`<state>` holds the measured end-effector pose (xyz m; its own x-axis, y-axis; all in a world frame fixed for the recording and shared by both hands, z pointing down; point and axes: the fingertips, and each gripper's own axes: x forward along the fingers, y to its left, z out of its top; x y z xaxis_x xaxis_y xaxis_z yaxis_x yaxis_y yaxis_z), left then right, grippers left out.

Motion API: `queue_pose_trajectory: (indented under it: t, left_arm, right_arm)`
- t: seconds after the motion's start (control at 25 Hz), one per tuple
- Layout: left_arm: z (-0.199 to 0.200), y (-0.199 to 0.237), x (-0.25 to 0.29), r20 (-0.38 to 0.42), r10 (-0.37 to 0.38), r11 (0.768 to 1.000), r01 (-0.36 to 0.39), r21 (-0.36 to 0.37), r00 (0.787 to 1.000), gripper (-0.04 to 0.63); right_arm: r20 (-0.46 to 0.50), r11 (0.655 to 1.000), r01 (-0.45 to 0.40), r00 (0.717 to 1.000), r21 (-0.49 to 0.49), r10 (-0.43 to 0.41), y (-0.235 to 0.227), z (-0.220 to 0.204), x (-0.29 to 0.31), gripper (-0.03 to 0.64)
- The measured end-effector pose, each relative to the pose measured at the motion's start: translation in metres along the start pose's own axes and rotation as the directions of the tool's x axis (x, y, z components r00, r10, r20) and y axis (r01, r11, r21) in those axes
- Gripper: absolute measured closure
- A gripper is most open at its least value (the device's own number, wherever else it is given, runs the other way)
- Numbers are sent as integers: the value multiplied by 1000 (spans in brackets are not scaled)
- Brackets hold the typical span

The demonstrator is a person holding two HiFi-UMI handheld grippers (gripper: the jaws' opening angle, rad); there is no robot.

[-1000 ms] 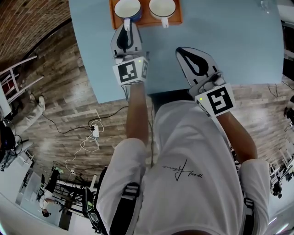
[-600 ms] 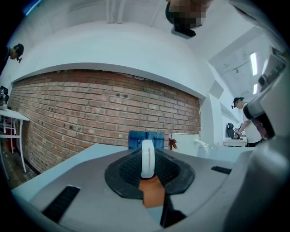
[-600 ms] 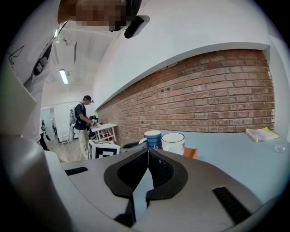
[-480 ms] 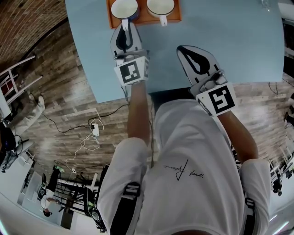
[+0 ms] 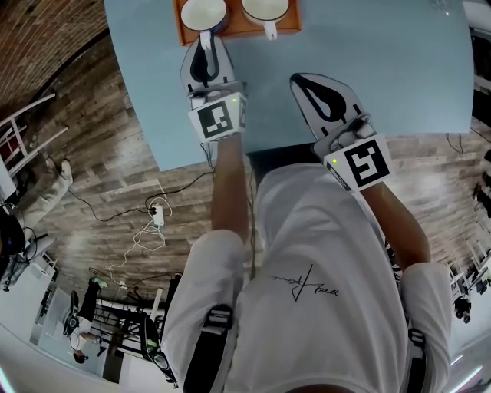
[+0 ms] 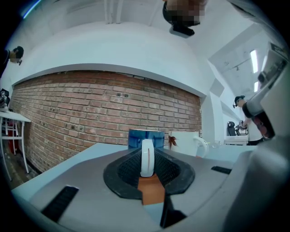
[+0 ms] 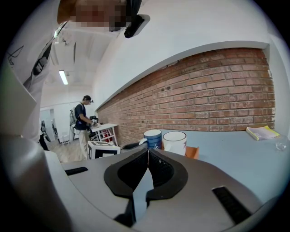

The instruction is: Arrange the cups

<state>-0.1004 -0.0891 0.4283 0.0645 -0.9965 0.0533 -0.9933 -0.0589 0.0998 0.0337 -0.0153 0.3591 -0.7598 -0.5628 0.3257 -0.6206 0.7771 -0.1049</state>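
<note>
An orange tray [image 5: 234,31] lies at the far side of the light-blue table [image 5: 383,61] and carries two cups. The blue cup [image 5: 202,11] stands on the tray's left with its white handle [image 6: 147,156] turned toward me. My left gripper [image 5: 205,46] points level, and its pads close on that handle. The white cup [image 5: 265,8], with a leaf print [image 6: 173,140], stands beside the blue one on the right. My right gripper [image 5: 301,80] hovers over bare table to the right of the tray, shut with nothing in it.
A yellow notepad [image 7: 261,132] and a small clear glass [image 7: 281,146] lie far to the right on the table. The table's near edge [image 5: 307,146] runs just in front of my body. A brick wall [image 6: 104,108] stands behind the table, and a person [image 7: 84,120] stands across the room.
</note>
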Motion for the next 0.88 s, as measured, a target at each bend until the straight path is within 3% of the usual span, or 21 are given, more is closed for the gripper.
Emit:
queue_pose_trajectory:
  t: [0.88]
  left_arm:
    - [-7, -10, -10, -32, -54, 998, 53, -23, 998, 474]
  right_arm:
    - [2, 1000, 17, 1000, 11, -17, 8, 2, 0, 594]
